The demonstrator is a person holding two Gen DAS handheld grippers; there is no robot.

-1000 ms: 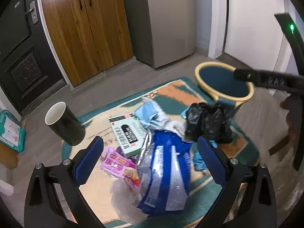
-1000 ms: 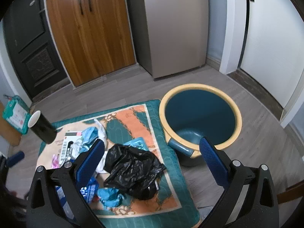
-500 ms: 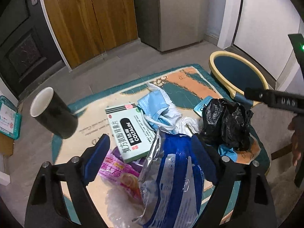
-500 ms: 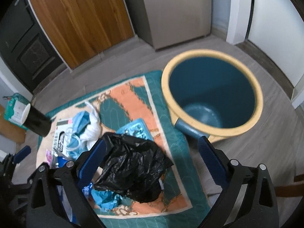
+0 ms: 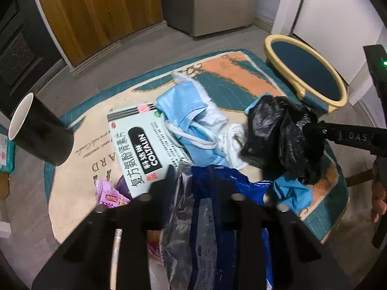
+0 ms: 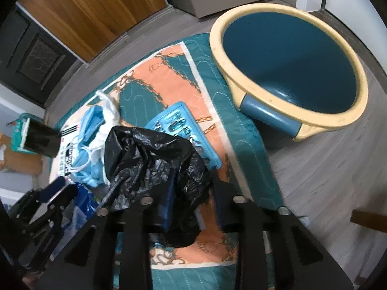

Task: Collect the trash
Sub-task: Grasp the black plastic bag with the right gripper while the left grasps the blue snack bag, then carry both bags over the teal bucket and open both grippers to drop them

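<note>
Both grabs are in hand at once, on litter heaped over a quilted teal-and-orange mat (image 6: 244, 130) on the grey floor. The left gripper (image 5: 191, 181) points steeply down at the mat's near edge, and its jaws are closing with the crumpled blue-and-silver foil snack bag (image 5: 205, 217) between them; the pads look to be meeting the foil, though blur hides how firmly. The right gripper (image 6: 191, 188) is closing likewise, with the crinkled black plastic bag (image 6: 150, 159) bunched between its jaws near the middle of the mat; the film appears pinched, but I cannot be sure the grip is firm. The round blue tub with a cream rim (image 6: 287, 55) stands open and empty off the mat's far right corner, seemingly the place for the trash. Other litter waits: a white medicine box with black lettering (image 5: 142, 145), pale blue face masks (image 5: 191, 118), a pink sweet wrapper (image 5: 110, 197), and a flat light-blue blister tray (image 6: 183, 130) partly under the black bag. A black cup with a white inside (image 5: 38, 135) stands at the mat's left edge and may not be trash. The next move probably calls for finishing both squeezes, lifting straight up so neither limp bag drags its neighbours, then carrying them over the tub's rim before letting go.
</note>
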